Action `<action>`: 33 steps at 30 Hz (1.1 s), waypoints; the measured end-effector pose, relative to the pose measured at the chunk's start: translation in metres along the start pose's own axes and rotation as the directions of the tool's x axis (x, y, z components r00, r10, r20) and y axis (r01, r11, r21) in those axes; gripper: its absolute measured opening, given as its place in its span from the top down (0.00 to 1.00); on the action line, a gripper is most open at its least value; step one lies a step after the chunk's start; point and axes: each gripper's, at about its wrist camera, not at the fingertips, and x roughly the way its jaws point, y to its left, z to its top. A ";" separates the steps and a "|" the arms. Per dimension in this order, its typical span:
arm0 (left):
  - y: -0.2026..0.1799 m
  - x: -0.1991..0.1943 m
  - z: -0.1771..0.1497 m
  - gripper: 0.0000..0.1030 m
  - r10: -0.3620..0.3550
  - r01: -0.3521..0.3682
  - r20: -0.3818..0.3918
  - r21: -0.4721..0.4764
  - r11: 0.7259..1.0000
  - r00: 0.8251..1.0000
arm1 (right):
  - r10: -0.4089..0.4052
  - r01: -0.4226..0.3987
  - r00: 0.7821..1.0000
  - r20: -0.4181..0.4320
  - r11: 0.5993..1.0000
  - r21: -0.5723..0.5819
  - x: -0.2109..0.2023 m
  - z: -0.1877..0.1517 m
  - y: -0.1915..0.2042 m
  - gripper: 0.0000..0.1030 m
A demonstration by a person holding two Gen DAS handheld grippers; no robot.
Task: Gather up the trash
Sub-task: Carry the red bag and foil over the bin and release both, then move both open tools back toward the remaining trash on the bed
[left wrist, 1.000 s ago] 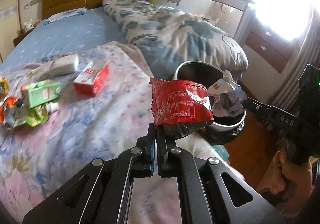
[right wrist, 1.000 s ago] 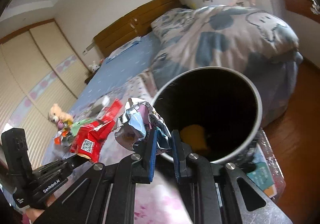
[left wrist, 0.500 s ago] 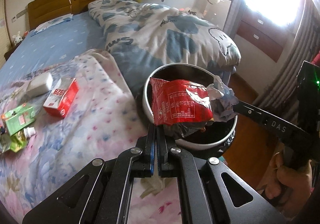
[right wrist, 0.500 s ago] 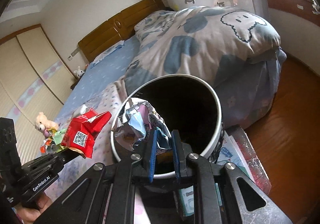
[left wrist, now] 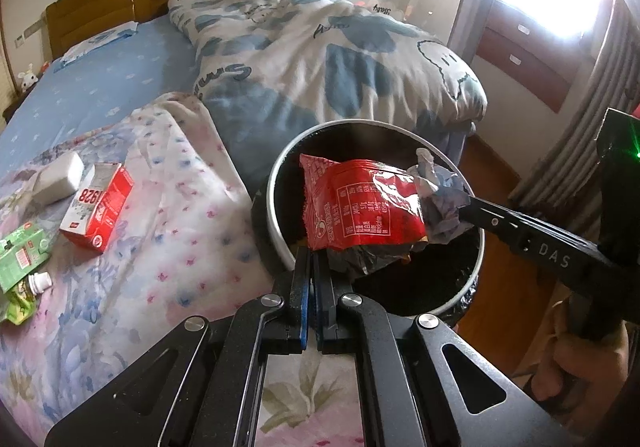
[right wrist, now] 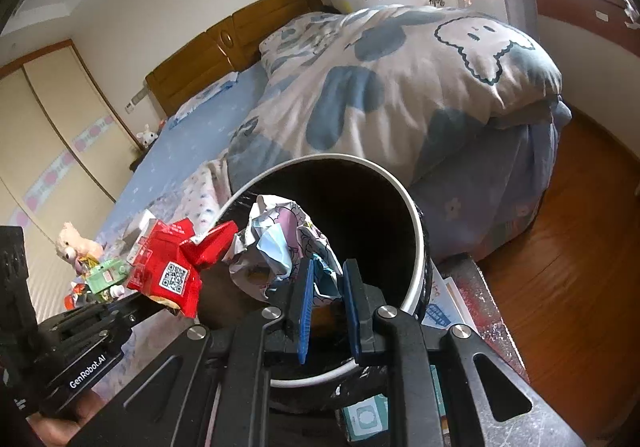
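Note:
My left gripper (left wrist: 311, 259) is shut on a red snack wrapper (left wrist: 360, 207), which hangs over the mouth of a round bin (left wrist: 280, 239) with a white rim and a dark inside. My right gripper (right wrist: 326, 279) is shut on a crumpled white and blue wrapper (right wrist: 276, 243), held over the same bin (right wrist: 416, 247). In the right wrist view the red wrapper (right wrist: 172, 267) sits just left of the crumpled one, nearly touching it. In the left wrist view the crumpled wrapper (left wrist: 440, 195) shows at the tip of the right gripper's arm (left wrist: 540, 243).
On the floral blanket (left wrist: 168, 247) lie a red and white carton (left wrist: 98, 211), a white packet (left wrist: 58, 177), a green carton (left wrist: 20, 259) and a green pouch (left wrist: 24, 297). A bunched quilt (left wrist: 340, 59) lies behind the bin. Books (right wrist: 440, 299) lie beside the bin, over wooden floor (right wrist: 568, 247).
Both grippers have moved with their wrappers from beside the bin to over its mouth. The bed litter has slid left in the left wrist view. The grips are unchanged.

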 end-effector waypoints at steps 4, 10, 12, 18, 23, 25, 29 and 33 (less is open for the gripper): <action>-0.001 0.004 0.001 0.81 -0.007 0.007 -0.022 -0.003 1.000 1.000 | -0.010 0.010 1.000 -0.007 1.000 0.003 0.004 0.001 -0.001 0.81; 0.002 -0.004 -0.007 0.55 0.004 -0.004 -0.002 -0.008 1.000 1.000 | -0.005 0.005 1.000 0.008 1.000 0.020 -0.001 0.003 -0.003 0.56; 0.007 -0.007 -0.013 0.51 0.002 -0.003 -0.003 -0.024 1.000 1.000 | 0.000 -0.001 1.000 0.013 1.000 0.028 -0.003 0.002 -0.003 0.48; 0.030 -0.019 -0.033 0.46 0.016 -0.016 0.000 -0.089 0.996 1.000 | 0.037 -0.037 0.999 0.023 0.999 0.029 -0.008 -0.004 0.010 0.23; 0.058 -0.036 -0.051 0.45 0.050 -0.047 0.011 -0.152 0.987 0.999 | 0.074 -0.074 0.997 0.026 0.997 0.002 -0.010 -0.012 0.034 0.22; 0.067 -0.040 -0.057 0.45 0.061 -0.058 0.013 -0.173 0.983 0.998 | 0.093 -0.093 0.995 0.023 0.996 -0.012 -0.009 -0.015 0.045 0.22; 0.092 -0.051 -0.074 0.45 0.086 -0.082 0.009 -0.230 0.970 0.996 | 0.125 -0.125 0.992 0.002 0.991 -0.045 -0.003 -0.025 0.070 0.22; 0.114 -0.060 -0.089 0.45 0.107 -0.103 0.002 -0.271 0.957 0.994 | 0.154 -0.156 0.988 -0.030 0.986 -0.065 0.006 -0.035 0.092 0.22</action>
